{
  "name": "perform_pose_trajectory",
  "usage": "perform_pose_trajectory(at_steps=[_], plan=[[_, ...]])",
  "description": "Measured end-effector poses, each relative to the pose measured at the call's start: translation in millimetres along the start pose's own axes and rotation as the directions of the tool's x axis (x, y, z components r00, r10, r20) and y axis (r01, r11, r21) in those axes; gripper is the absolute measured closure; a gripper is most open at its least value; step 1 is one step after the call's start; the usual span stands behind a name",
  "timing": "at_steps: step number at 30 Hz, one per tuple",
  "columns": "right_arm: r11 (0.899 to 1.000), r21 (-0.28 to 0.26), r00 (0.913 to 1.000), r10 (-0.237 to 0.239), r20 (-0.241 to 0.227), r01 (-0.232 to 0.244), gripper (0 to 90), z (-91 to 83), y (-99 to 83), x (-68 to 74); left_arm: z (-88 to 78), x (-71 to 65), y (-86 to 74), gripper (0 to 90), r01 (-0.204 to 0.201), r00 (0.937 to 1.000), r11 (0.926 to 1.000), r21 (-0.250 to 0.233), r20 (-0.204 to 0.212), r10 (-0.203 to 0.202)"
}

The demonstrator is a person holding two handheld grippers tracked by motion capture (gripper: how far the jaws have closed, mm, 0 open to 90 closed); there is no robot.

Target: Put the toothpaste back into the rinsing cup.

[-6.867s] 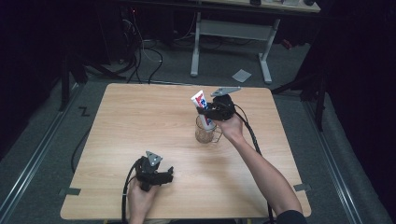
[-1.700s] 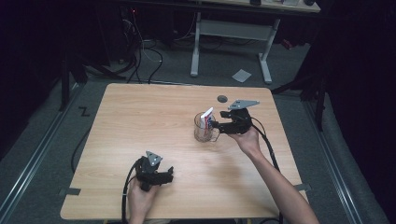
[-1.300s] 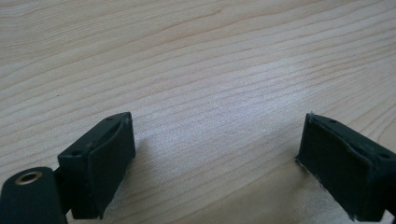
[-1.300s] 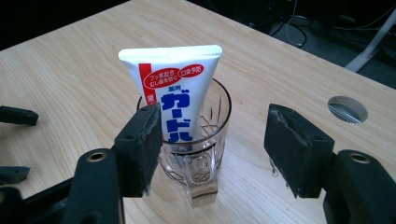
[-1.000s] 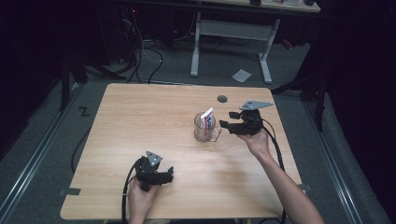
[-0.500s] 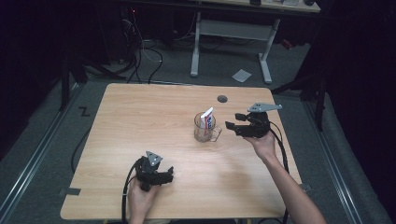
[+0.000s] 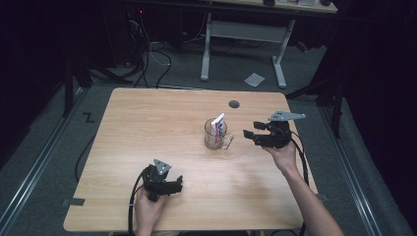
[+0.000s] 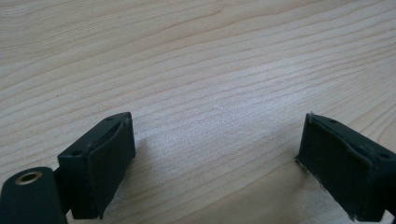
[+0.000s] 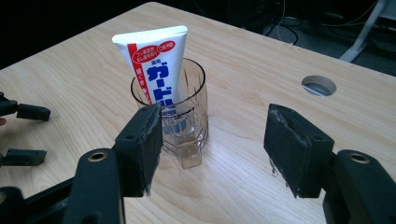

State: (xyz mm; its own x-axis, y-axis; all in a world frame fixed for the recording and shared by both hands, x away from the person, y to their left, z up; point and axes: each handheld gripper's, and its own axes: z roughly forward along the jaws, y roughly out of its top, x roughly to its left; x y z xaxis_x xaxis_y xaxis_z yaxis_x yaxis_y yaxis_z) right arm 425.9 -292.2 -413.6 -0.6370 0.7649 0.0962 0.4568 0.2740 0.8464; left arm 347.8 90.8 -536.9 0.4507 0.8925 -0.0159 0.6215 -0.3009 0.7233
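Bench (image 7: 147,128) carries a glass mug (image 9: 180,114) mid-top; inside, a white toothpaste tube (image 9: 154,63) with blue Japanese lettering stands upright, crimp up. Right hand-held gripper (image 7: 252,136) spread, empty, beside it; left hand-held gripper (image 7: 178,185) spread, empty

both tools, left tool (image 7: 173,184) and right tool (image 7: 250,136), gape empty.
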Motion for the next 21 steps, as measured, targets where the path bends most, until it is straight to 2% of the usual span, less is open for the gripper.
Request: perform_pose_trajectory(at_steps=[12, 21], plan=[[0.999, -0.017, 0.9991, 0.042, -0.004, -0.042, 37.5, -16.2, -14.9, -8.1, 0.1, -0.1, 0.1, 11.0, 0.001, 1.0, 1.0, -0.001, 0.0, -0.001], [0.997, -0.016, 0.9975, 0.07, -0.004, -0.071, 37.6, -20.2, -27.9, -11.0, 0.1, -0.1, 0.1, 11.0, 0.001, 1.0, 1.0, 0.0, -0.001, -0.001]])
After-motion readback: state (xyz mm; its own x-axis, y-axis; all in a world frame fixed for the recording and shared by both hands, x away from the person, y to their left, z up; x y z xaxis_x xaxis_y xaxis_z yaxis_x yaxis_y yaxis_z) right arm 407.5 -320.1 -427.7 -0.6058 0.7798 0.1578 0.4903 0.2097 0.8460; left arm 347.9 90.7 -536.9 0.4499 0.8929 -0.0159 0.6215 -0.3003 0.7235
